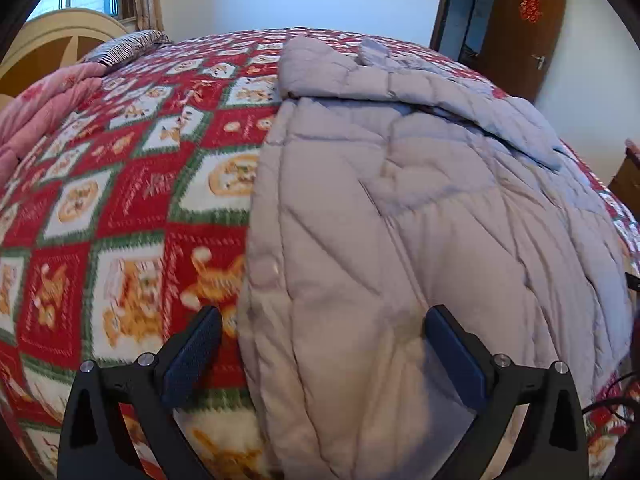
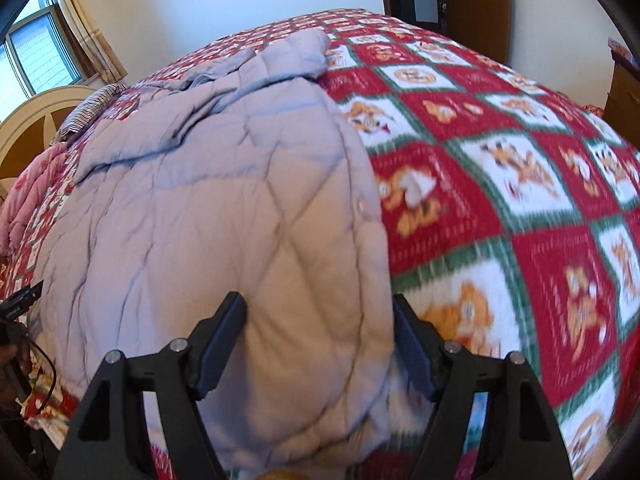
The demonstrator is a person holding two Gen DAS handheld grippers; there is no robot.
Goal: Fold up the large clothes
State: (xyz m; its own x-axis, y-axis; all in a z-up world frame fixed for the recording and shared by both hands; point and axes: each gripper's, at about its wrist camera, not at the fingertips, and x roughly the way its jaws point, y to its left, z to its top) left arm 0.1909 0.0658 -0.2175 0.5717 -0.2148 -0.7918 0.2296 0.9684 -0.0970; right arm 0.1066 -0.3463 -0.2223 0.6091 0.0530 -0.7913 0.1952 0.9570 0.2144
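Observation:
A large grey-lilac quilted coat [image 1: 420,208] lies flat on a bed, its sleeves folded across the far end. It also fills the left and middle of the right wrist view [image 2: 224,208]. My left gripper [image 1: 320,320] is open, hovering over the coat's near left edge, holding nothing. My right gripper [image 2: 320,312] is open over the coat's near right edge, holding nothing; its right finger [image 2: 412,344] sits beside the coat's edge.
The bed is covered by a red, white and green patterned blanket [image 1: 132,208] [image 2: 500,168]. A pink quilt [image 1: 44,108] and a striped pillow [image 1: 128,46] lie by the headboard [image 1: 52,40]. A brown door [image 1: 524,28] stands beyond the bed.

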